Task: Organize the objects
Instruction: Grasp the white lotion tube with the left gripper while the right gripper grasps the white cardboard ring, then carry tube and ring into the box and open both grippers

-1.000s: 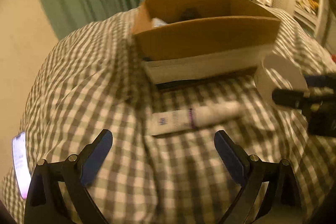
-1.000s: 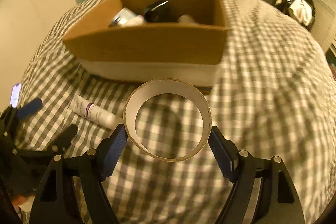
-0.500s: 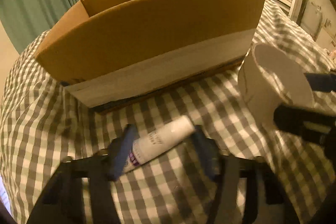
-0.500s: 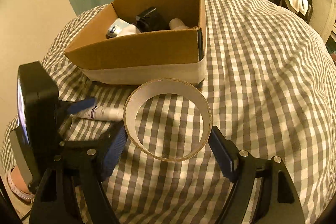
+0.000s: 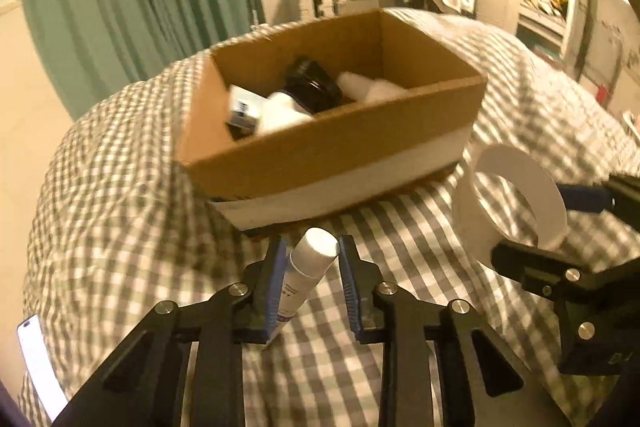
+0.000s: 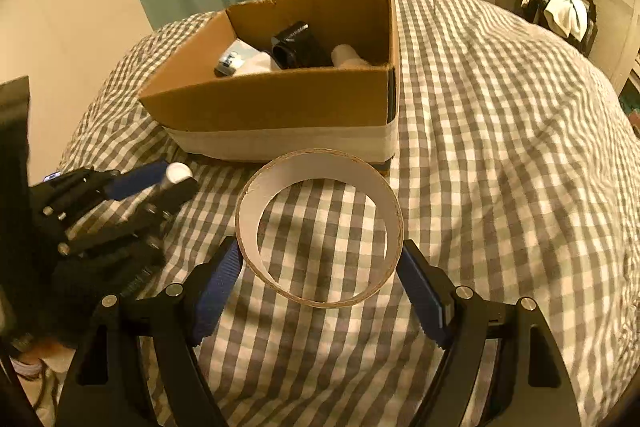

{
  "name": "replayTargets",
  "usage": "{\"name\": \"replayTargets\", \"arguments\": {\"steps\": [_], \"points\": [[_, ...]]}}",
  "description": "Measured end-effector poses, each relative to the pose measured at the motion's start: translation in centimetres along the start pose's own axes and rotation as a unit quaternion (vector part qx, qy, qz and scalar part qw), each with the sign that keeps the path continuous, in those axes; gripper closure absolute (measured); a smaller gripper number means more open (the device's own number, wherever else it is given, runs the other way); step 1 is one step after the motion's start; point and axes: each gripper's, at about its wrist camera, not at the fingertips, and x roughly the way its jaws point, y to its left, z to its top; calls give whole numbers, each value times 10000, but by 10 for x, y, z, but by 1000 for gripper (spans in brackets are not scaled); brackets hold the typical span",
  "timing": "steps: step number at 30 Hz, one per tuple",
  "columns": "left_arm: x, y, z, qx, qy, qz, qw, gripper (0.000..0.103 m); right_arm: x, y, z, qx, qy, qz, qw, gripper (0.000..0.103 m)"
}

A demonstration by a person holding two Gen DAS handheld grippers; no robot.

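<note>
The left tongs (image 5: 312, 267) are nearly closed, their blue pads pinching a white tube (image 5: 306, 267) that stands tilted between them, cap end toward the cardboard box (image 5: 332, 151). The tube appears lifted off the checked bedspread (image 5: 120, 211), just in front of the box's near wall. The right tongs (image 6: 320, 279) are spread wide and clamp a broad white cardboard ring (image 6: 320, 227) across its full width, holding it upright and open to the camera, also just in front of the box and a little toward its right corner. In the left wrist view the ring (image 5: 516, 203) sits to the right of the tube, well clear of it.

Judging from this, both pickups are done and both things hang short of the box; what is left is to carry each over the near wall and let it go inside. No other loose things show on the bedspread around the box, so these may be the last two, though the far side of the box is hidden.

The box is open-topped, with a white band around its base. Inside it lie a black cylindrical thing (image 6: 296, 45), a white rounded piece (image 6: 346, 55) to its right, a small box or packet with blue print (image 5: 244, 109) to its left, and another white thing (image 5: 280, 111) beside that. There is free room along the near wall.
</note>
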Motion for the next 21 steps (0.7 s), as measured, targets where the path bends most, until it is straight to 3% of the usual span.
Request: {"name": "replayTargets", "arguments": {"steps": [12, 21], "points": [[-74, 21, -4, -447, -506, 123, 9976, 84, -66, 25, 1, -208, -526, -125, 9983, 25], [-129, 27, 17, -699, -926, 24, 9932, 84, -113, 42, 9, -410, -968, -171, 9943, 25]]}}
